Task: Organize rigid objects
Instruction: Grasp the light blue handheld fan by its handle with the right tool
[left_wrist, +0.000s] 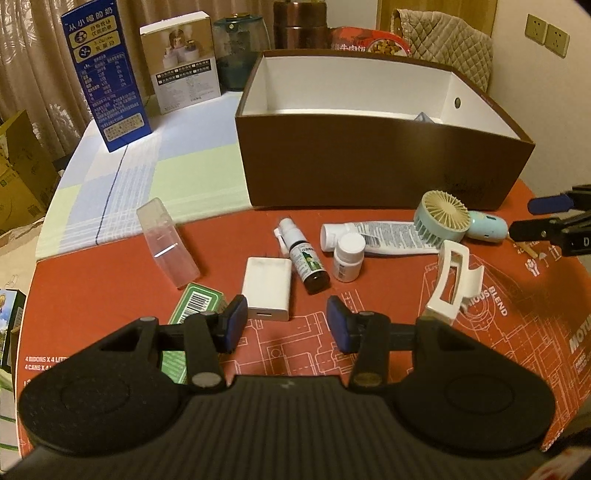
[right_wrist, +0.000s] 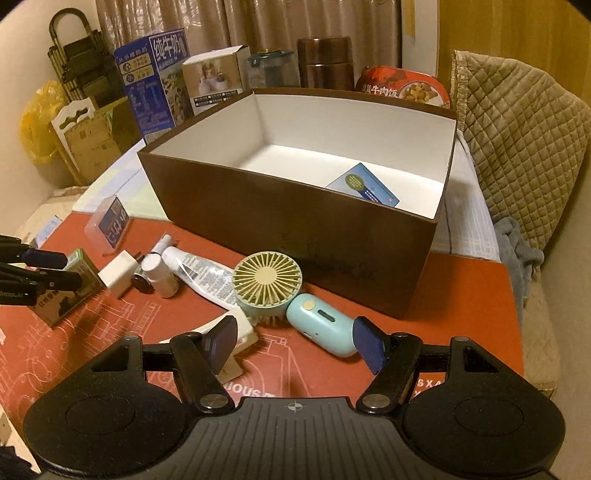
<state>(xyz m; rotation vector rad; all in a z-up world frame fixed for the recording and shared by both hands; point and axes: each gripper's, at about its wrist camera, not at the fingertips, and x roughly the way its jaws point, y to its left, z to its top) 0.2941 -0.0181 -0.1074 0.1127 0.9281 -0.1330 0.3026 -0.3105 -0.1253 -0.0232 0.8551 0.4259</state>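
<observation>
Round table (left_wrist: 110, 206) under checked cloth (left_wrist: 192, 162) and red printed cardboard sheet (left_wrist: 480, 332).

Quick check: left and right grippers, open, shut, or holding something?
Left gripper: open, holding nothing.
Right gripper: open, holding nothing.

Blue milk carton (left_wrist: 107, 77), quilted chair cover (right_wrist: 517, 147), curtain (right_wrist: 258, 22)

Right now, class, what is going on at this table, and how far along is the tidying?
A person holds two hand-held grippers over a red mat strewn with small items. The left hand-held gripper is open, just in front of the white charger. The right hand-held gripper is open around the handle of the mint handheld fan. Neither grips anything. The brown box holds only a blue card, so the sorting has barely begun.
</observation>
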